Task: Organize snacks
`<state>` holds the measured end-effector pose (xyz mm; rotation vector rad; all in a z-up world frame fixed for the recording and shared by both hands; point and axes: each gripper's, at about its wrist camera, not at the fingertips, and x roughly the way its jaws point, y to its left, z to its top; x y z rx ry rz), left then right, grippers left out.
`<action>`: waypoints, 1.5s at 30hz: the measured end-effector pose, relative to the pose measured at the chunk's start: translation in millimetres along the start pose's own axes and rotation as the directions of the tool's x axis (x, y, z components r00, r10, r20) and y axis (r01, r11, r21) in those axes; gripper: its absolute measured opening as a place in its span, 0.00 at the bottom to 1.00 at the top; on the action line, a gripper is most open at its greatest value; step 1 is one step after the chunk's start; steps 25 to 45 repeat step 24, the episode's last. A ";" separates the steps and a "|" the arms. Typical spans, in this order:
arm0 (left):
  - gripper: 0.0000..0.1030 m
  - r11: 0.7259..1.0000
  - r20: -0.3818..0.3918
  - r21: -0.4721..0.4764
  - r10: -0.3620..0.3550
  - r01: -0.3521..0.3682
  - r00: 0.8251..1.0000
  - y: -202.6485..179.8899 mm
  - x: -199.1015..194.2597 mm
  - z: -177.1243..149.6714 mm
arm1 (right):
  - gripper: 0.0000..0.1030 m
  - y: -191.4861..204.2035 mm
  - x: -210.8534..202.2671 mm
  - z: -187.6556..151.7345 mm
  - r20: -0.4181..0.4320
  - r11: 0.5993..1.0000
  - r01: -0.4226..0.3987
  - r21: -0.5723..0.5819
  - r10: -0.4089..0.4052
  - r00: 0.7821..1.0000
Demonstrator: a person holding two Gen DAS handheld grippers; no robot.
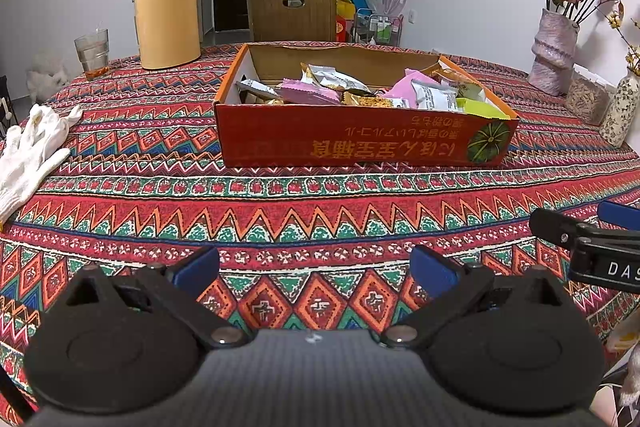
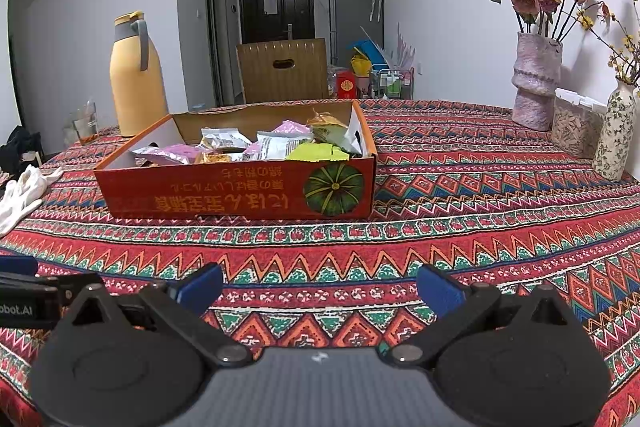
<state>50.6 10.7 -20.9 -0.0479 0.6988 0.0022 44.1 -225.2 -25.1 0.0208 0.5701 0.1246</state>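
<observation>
A red cardboard box (image 1: pixel 360 143) with a pumpkin picture stands on the patterned tablecloth, holding several wrapped snack packets (image 1: pixel 432 93) in pink, white and green. It also shows in the right wrist view (image 2: pixel 240 193), left of centre, with the snack packets (image 2: pixel 280 143) inside. My left gripper (image 1: pixel 316 267) is open and empty, hovering over the cloth well short of the box. My right gripper (image 2: pixel 320 285) is open and empty too, at a similar distance. The right gripper's body shows at the left wrist view's right edge (image 1: pixel 592 247).
A yellow thermos jug (image 1: pixel 166 3) and a glass (image 1: pixel 93 53) stand far left. White gloves (image 1: pixel 32 147) lie at the left table edge. Vases with dried flowers (image 2: pixel 536 83) and a clear jar (image 2: pixel 576 131) stand far right. A wooden chair (image 1: pixel 292 9) is behind the table.
</observation>
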 end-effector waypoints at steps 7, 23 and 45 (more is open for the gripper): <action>1.00 1.000 0.000 0.001 -0.001 0.001 1.000 -0.1 0.3 -0.1 | 1.00 -0.1 -0.1 0.2 0.000 1.000 0.000 0.000 0.000 1.000; 1.00 1.000 0.004 0.005 -0.014 0.014 1.000 -2.5 1.4 -0.3 | 1.00 1.3 0.3 -1.5 -0.003 1.000 -0.001 0.001 0.001 1.000; 1.00 1.000 0.005 0.007 -0.015 0.014 1.000 -2.9 1.3 -0.2 | 1.00 1.5 0.4 -1.8 -0.004 1.000 -0.001 0.001 0.001 1.000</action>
